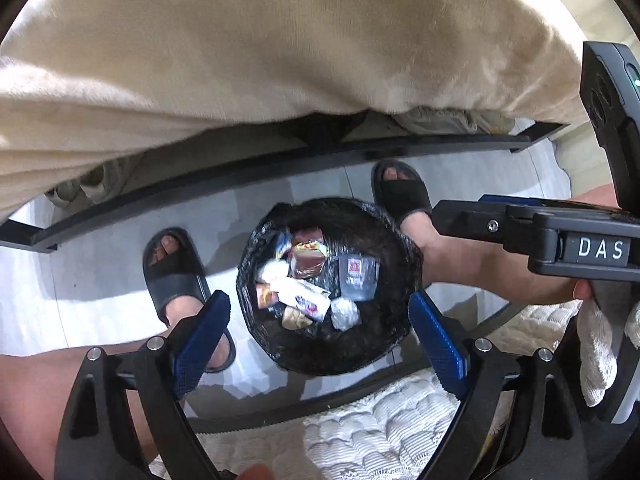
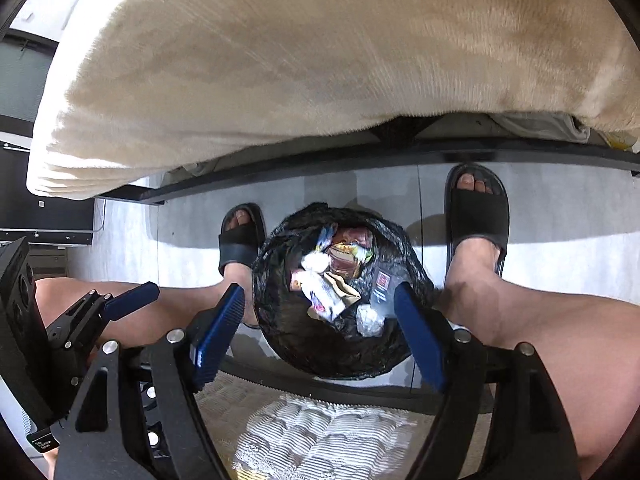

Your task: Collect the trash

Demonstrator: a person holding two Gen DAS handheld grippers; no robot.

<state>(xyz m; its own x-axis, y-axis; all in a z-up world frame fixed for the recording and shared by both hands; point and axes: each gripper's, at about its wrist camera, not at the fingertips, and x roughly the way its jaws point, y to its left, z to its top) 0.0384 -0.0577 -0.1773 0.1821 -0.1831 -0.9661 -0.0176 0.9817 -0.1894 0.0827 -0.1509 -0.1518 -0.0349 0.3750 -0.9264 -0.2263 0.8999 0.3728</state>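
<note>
Below, wrappers (image 1: 304, 280) in bin (image 1: 376, 344)

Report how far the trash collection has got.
Done: wrappers, a crumpled foil ball and a grey packet lie in the black-lined bin on the floor between the feet. In hand: nothing; left gripper and right gripper are both open and empty above the bin. Left: no loose trash shows in either view, so possibly nothing.
</note>
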